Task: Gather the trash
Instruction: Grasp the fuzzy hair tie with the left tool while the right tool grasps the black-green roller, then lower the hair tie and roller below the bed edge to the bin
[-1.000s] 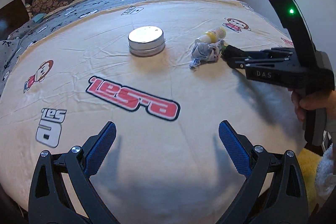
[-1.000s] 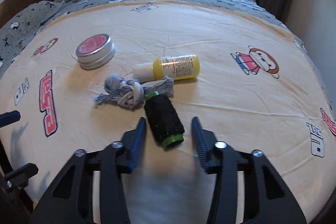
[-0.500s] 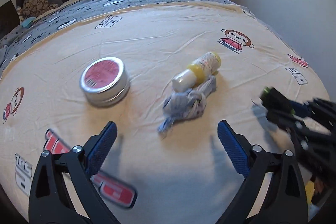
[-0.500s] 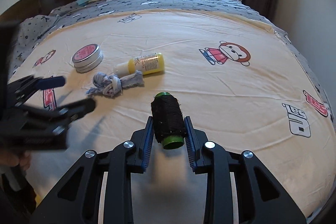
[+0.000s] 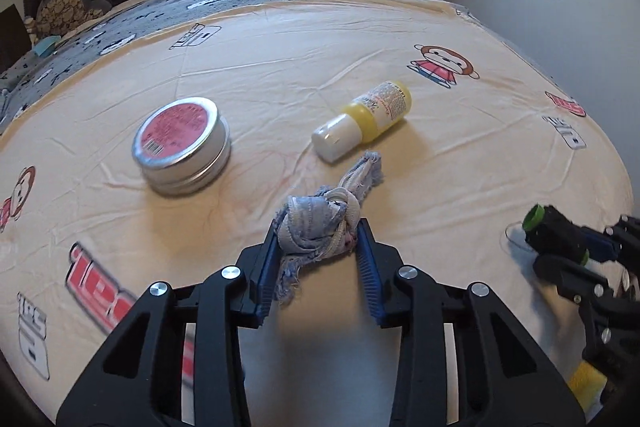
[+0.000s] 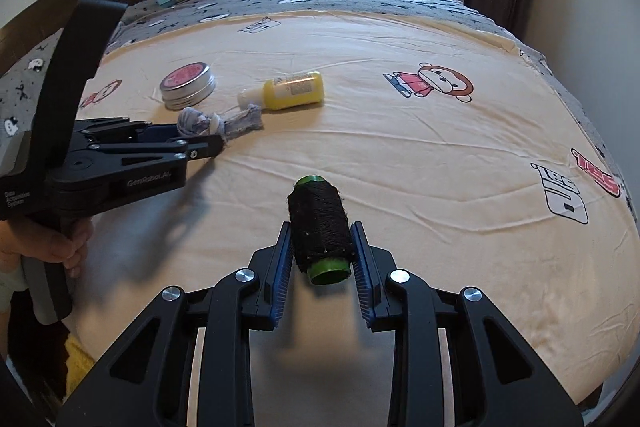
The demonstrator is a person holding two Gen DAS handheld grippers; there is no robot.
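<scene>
1. Containers on the bed [image 5: 460, 187], which is covered by a cream sheet printed with cartoon monkeys and red logos: a round silver tin with a pink label on its lid [image 5: 182, 143] sits shut, its contents hidden; a small yellow plastic bottle with a white cap [image 5: 362, 125] lies on its side to the right of the tin, cap on, contents not visible.
2. Trash item one: a knotted scrap of pale blue and white frayed cloth [image 5: 320, 219] lies in front of the bottle, its loose tail reaching toward the white cap. Whether it touches the cap I cannot tell.
3. The left tool [image 5: 318, 263] has its blue-padded fingers pressed in against both sides of the cloth knot, pinching it low over the sheet.
4. From the right wrist view the left tool [image 6: 200, 141] reaches in level from the left side, fingertips at the cloth knot [image 6: 200, 123], and a bare hand [image 6: 48, 247] grips its handle below.
5. Trash item two: a spool of black thread on a green core [image 6: 320, 227] sits lengthwise between the fingers of the right tool [image 6: 320, 267], both blue pads closed against its sides.
6. In the left wrist view the right tool [image 5: 576, 251] enters from the lower right edge, well apart from the cloth, carrying the spool [image 5: 554, 233] with its green end pointing toward the middle of the bed.
</scene>
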